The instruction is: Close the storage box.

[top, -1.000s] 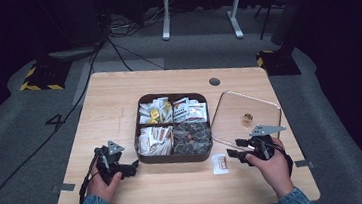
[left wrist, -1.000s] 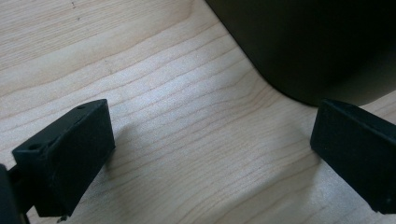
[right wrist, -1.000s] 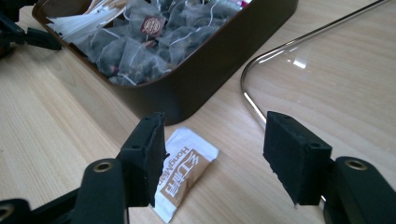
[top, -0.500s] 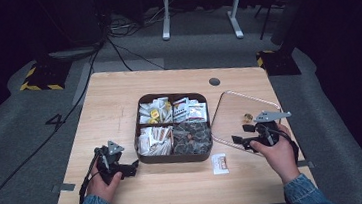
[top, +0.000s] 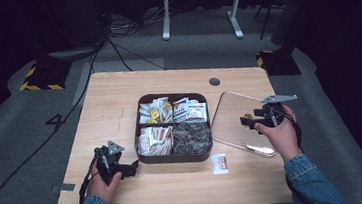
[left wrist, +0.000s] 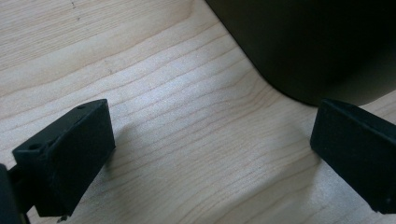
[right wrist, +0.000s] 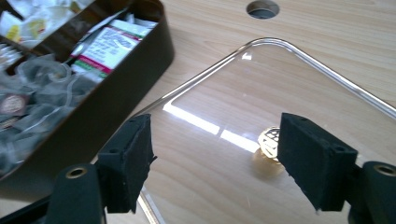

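The right hand-held gripper (right wrist: 215, 163), jaws spread, hovered over the clear lid (right wrist: 327, 93) at the tea box's (top: 172, 125) three o'clock; closing on its gold knob (right wrist: 271, 140) looked next.

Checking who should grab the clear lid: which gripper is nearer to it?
Right. The right gripper hovers open over the clear lid, beside its gold knob. The left gripper sits open at the box's far corner, across from the lid.

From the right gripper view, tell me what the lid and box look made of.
Lid: clear glass or acrylic, glossy; table grain shows through, a bright glare streak, rounded shiny rim. Box: dark brown, smooth semi-matte wall, probably plastic or coated metal; hard to tell which.
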